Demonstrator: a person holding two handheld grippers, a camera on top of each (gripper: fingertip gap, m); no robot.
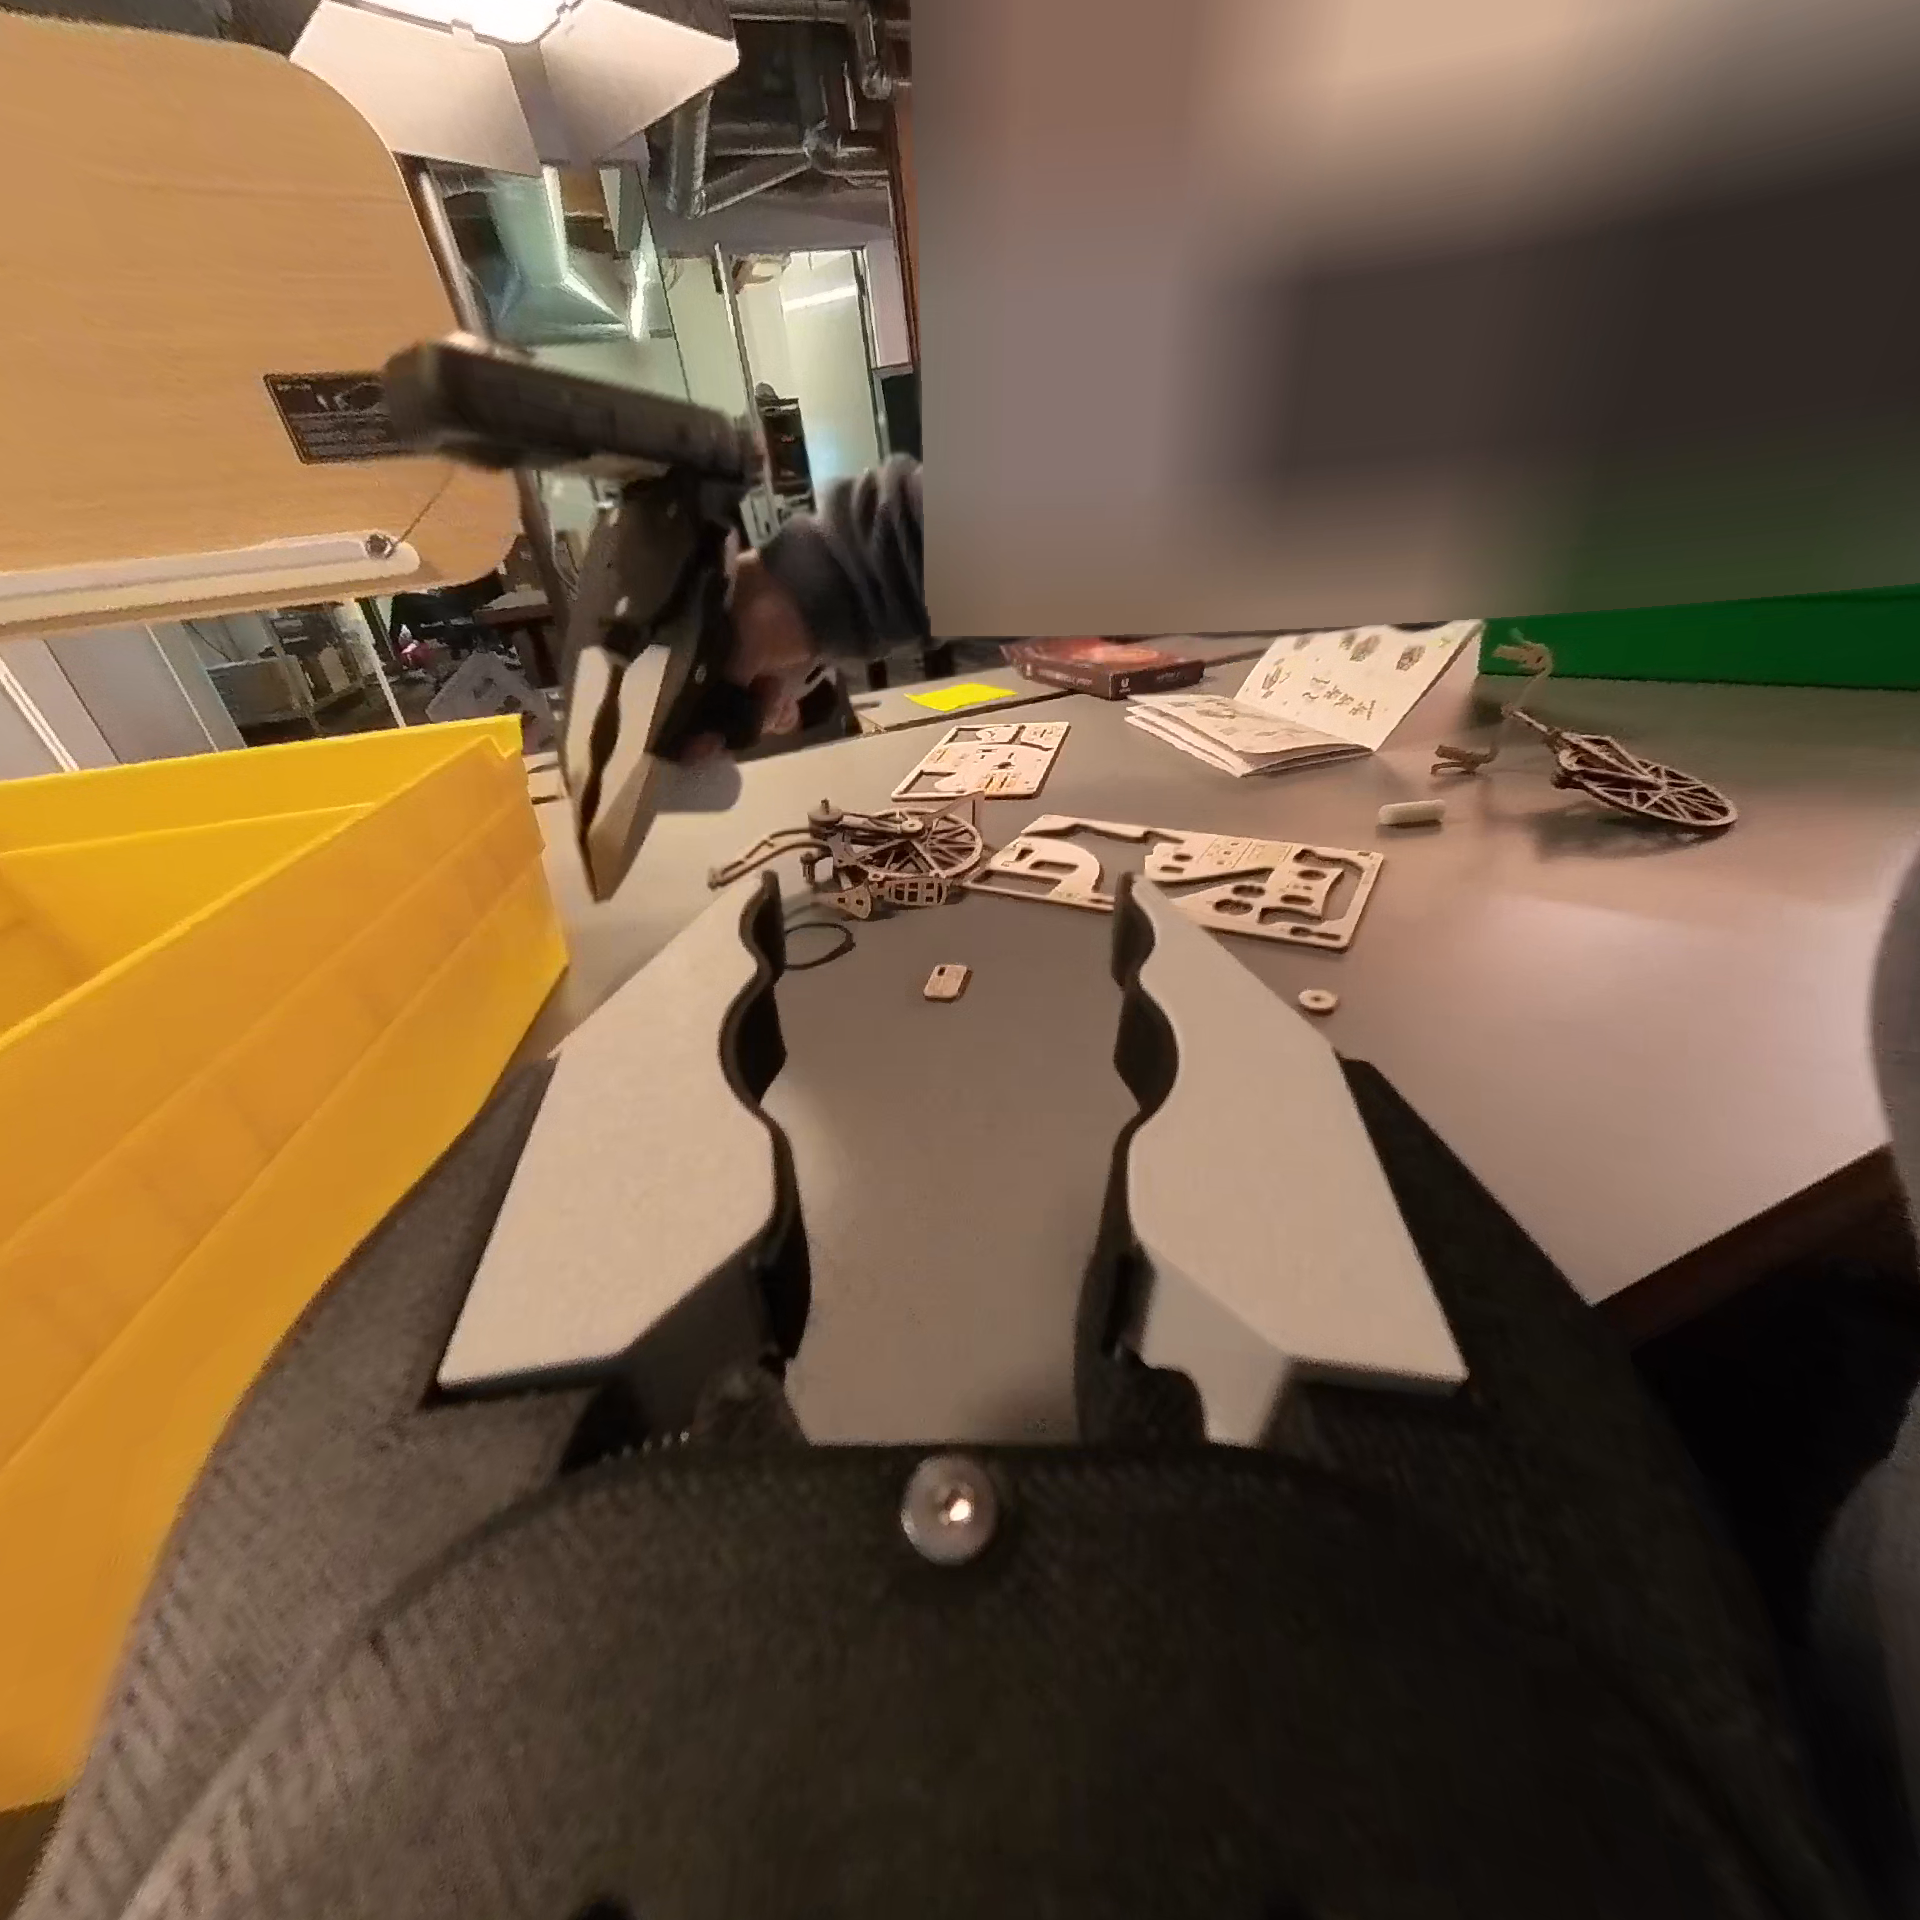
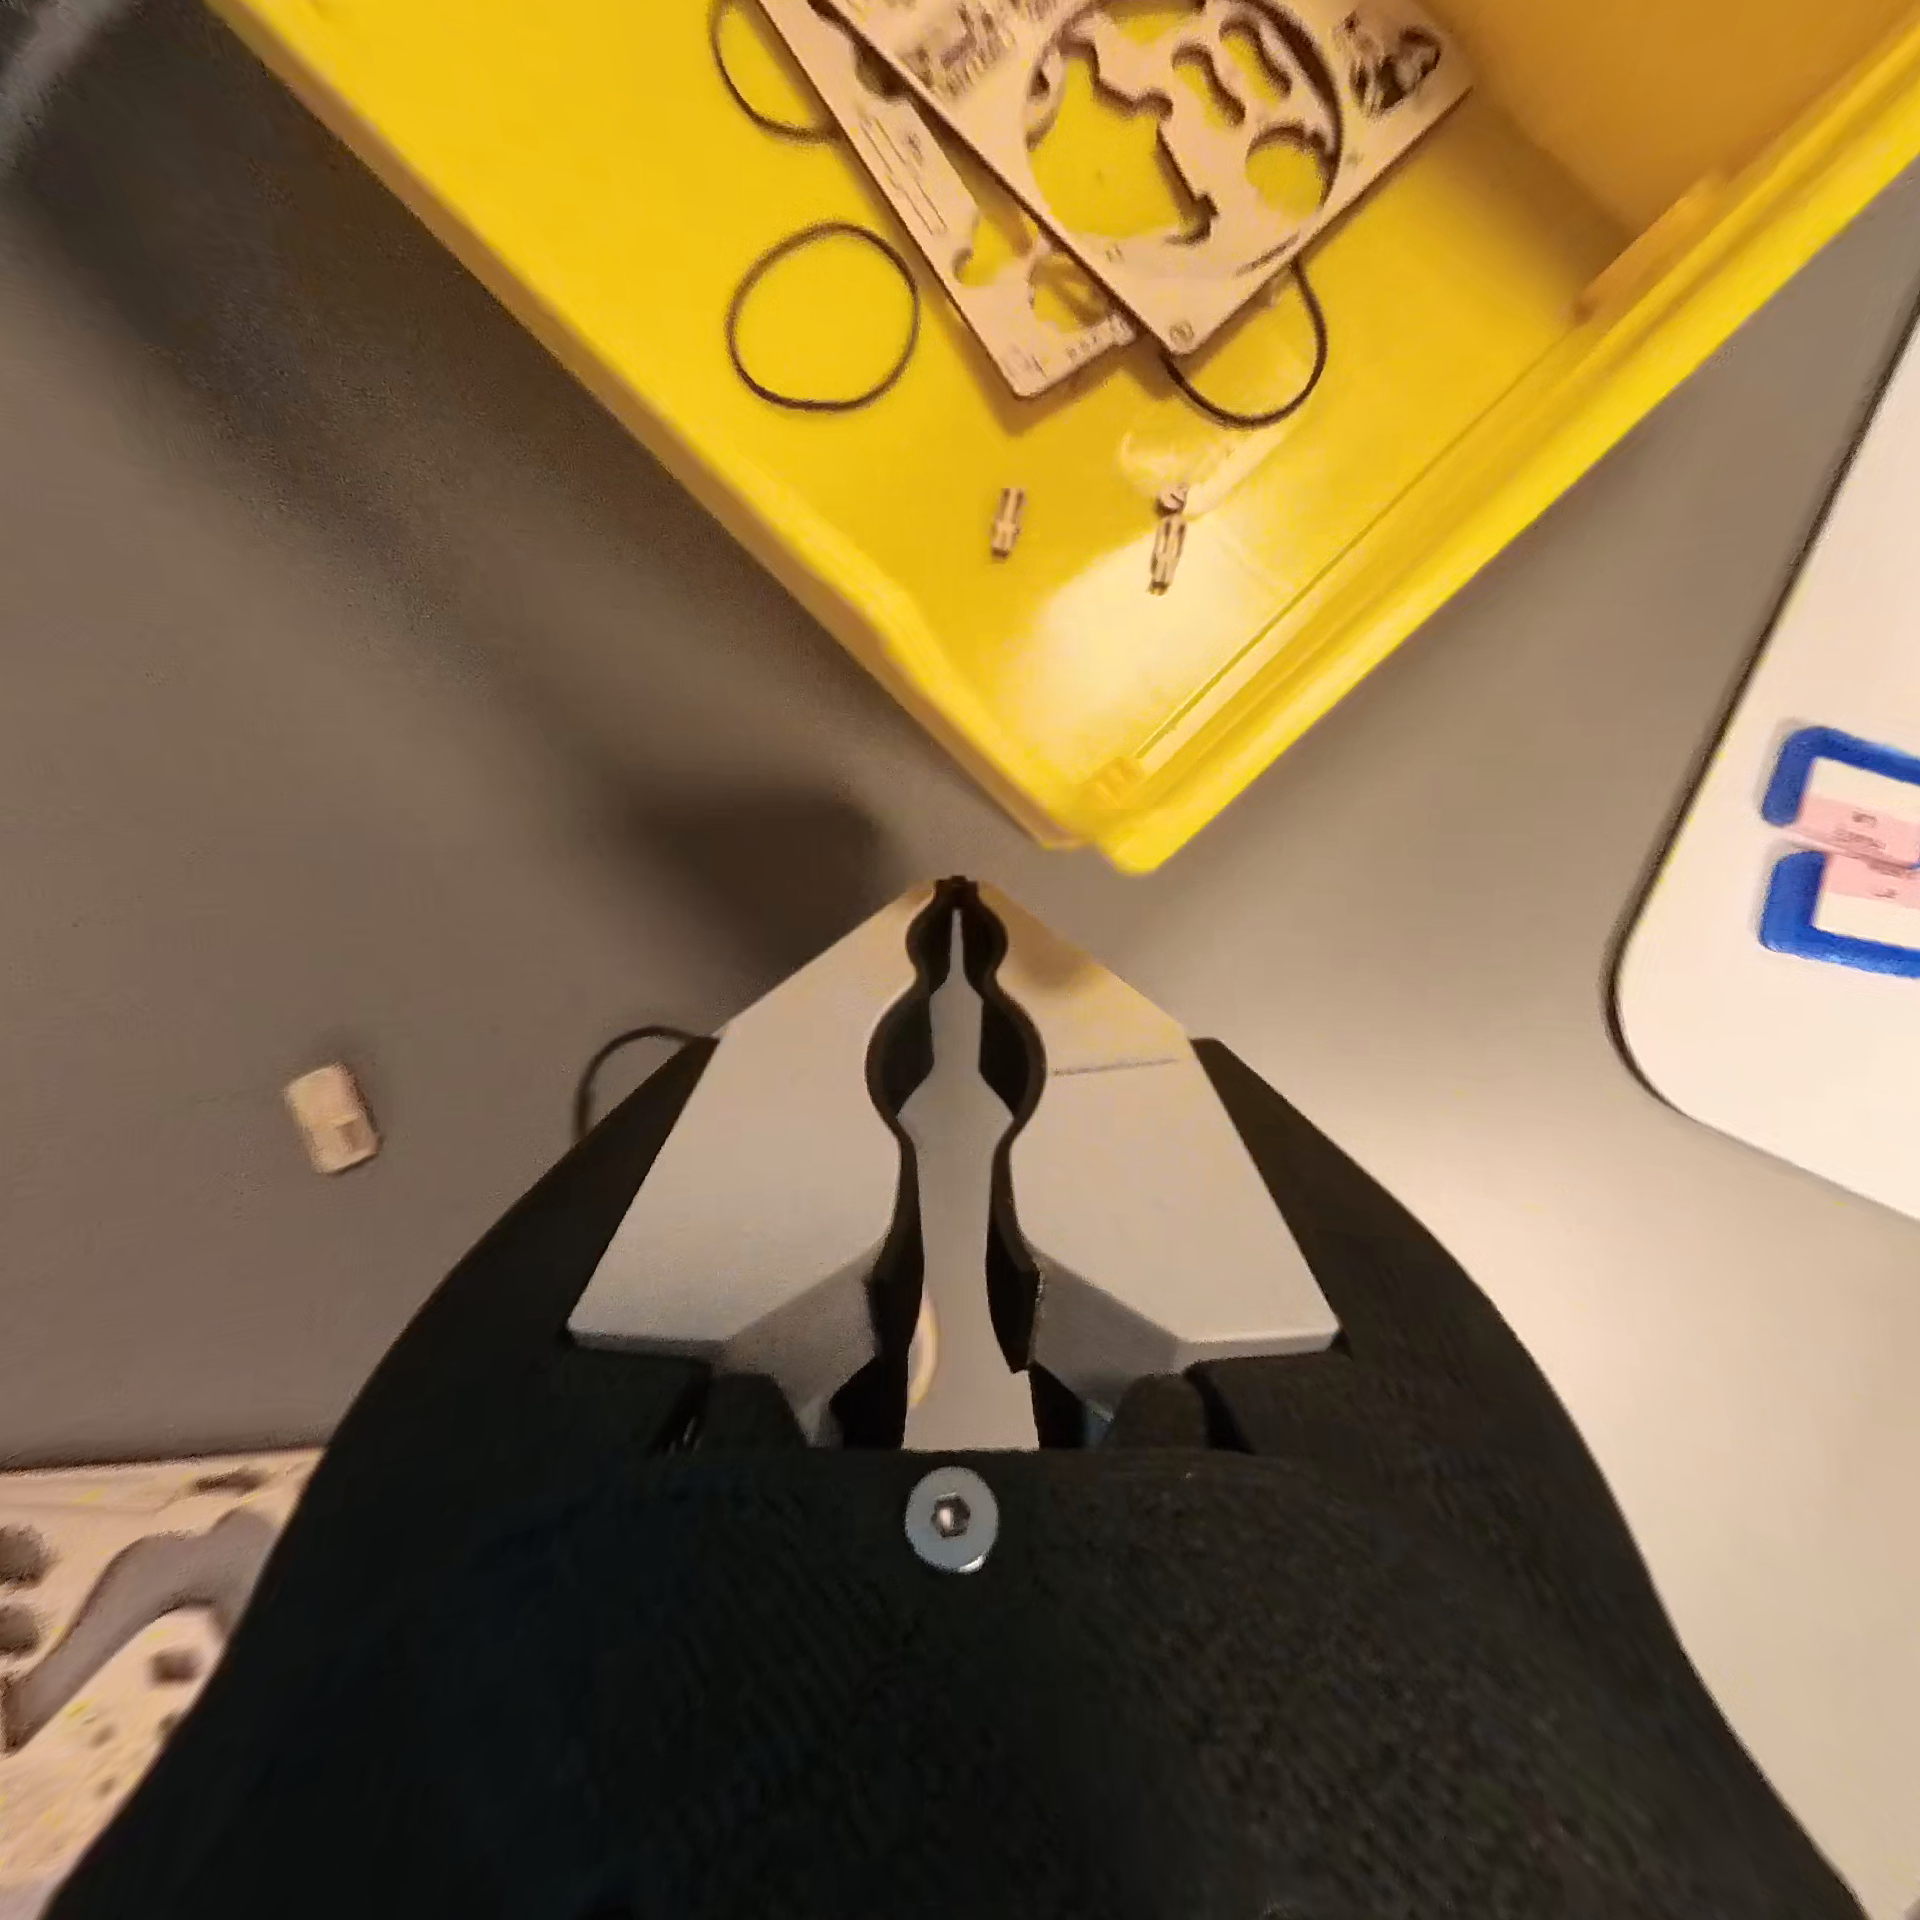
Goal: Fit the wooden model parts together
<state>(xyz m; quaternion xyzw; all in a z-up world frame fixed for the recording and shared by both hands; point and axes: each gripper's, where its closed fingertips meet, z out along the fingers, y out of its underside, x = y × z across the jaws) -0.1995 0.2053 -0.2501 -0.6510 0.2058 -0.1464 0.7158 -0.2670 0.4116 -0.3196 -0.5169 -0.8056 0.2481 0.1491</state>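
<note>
Both grippers are hanging over the grey table. Left gripper is gaping wide with nothing between its fingers, pointing at a small flat wooden piece lying on the table, with a half-built wooden model and a punched-out wooden parts sheet just beyond its tips. Right gripper is pinching its tips together with nothing visible between them, hovering just outside the corner of the yellow bin; in the left wrist view it is hanging tips-down beside that bin. Inside the bin, two more parts sheets are lying stacked among black rubber bands and small wooden pegs. A small wooden block is sitting on the table left of the right gripper. Farther off, an open booklet and another wheeled wooden assembly are resting.
</note>
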